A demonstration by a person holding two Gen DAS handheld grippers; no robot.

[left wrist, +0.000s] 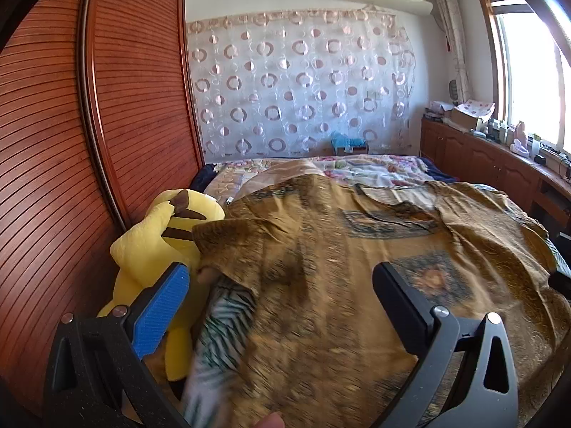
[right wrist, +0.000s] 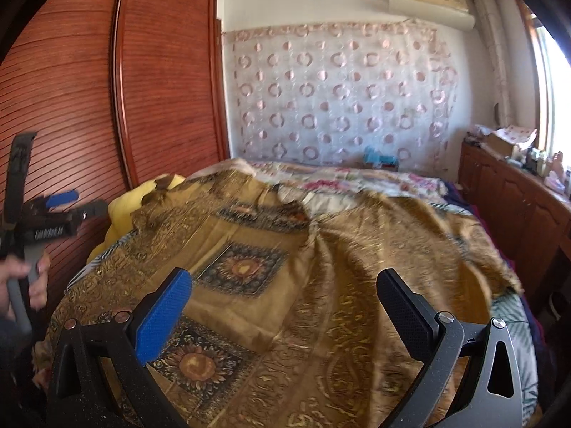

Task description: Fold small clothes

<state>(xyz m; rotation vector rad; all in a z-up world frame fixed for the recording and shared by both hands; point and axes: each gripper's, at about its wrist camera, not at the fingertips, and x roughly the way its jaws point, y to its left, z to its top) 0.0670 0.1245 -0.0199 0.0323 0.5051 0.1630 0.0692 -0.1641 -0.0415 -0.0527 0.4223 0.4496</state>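
Note:
A golden-brown patterned garment (left wrist: 357, 285) lies spread over the bed; it also shows in the right wrist view (right wrist: 303, 285), with sunflower squares and a dark-edged neck opening (right wrist: 285, 210) at its far side. My left gripper (left wrist: 278, 278) is open and empty above the garment's left part, near its left sleeve (left wrist: 228, 239). My right gripper (right wrist: 283, 285) is open and empty above the garment's middle. The left gripper also shows at the left edge of the right wrist view (right wrist: 60, 207), held in a hand.
A yellow plush toy (left wrist: 157, 242) lies at the bed's left edge against the wooden wardrobe (left wrist: 71, 142). A green-and-white striped cloth (left wrist: 221, 328) lies under the garment. A floral quilt (left wrist: 374, 171) covers the far bed. A wooden cabinet (left wrist: 481, 157) runs along the right under the window.

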